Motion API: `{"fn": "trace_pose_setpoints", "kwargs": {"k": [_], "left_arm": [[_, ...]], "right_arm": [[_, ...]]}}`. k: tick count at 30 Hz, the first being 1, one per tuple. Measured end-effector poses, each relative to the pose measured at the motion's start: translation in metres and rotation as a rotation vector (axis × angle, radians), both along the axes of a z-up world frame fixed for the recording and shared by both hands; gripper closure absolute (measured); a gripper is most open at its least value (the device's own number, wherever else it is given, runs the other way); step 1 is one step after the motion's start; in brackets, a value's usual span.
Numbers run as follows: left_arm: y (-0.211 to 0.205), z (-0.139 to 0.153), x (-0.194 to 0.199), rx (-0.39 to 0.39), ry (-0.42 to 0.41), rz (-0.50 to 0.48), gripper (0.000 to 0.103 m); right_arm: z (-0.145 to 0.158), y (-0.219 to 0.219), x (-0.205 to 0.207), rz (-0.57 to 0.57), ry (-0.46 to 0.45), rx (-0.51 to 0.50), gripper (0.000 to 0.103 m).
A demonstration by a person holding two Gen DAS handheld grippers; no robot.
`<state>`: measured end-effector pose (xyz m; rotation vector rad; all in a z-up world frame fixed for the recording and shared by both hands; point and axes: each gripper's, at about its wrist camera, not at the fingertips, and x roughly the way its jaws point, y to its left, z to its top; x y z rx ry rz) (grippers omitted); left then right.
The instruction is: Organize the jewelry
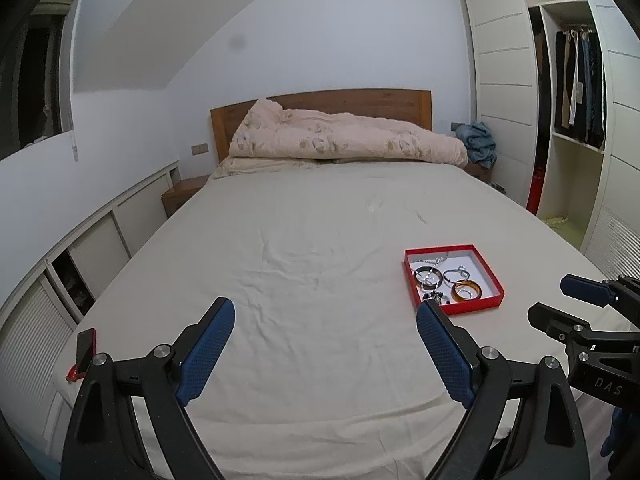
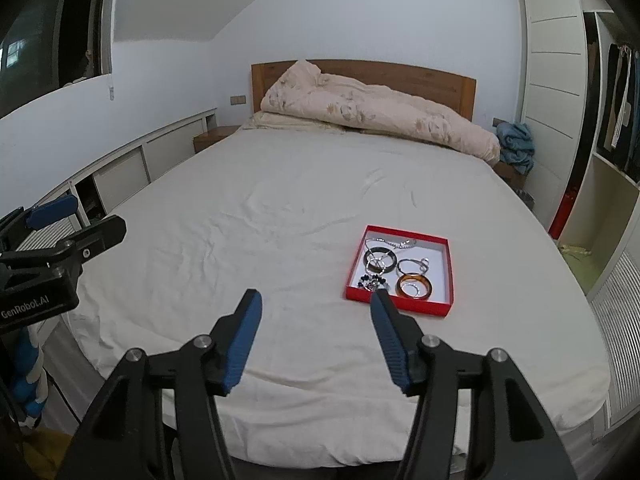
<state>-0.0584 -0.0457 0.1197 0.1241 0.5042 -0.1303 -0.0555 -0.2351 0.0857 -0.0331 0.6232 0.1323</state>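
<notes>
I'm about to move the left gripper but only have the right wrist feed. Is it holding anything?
Observer: No. The left gripper is open, with only bare sheet showing between its fingers.
Operator: Anything on its side of the bed that I'm missing?
Observer: Yes, a phone in a red case sits at the left edge of the bed, outside the gripper's left finger.
Operator: Where is the tray from there?
Observer: The red tray lies ahead and to the right. In the left wrist view, the right fingertip overlaps its near corner.
</notes>
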Motion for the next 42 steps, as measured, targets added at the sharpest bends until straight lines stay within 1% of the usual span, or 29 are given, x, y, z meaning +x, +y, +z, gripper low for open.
{"fn": "trace_pose_setpoints", "kwargs": {"k": [17, 26, 33, 42], "left_arm": [[0.002, 0.008, -0.018, -0.017, -0.051, 0.006, 0.011], [0.003, 0.012, -0.026, -0.031, -0.071, 0.011, 0.009], [0.004, 0.015, -0.031, -0.039, -0.082, 0.012, 0.006], [0.002, 0.015, -0.032, -0.045, -0.084, 0.013, 0.005]], "right_arm": [[0.012, 0.005, -0.02, 0.001, -0.053, -0.023, 0.047], [0.017, 0.007, -0.03, -0.005, -0.084, -0.027, 0.045], [0.019, 0.005, -0.032, -0.002, -0.091, -0.03, 0.043], [0.017, 0.006, -0.032, 0.002, -0.091, -0.029, 0.043]]}}
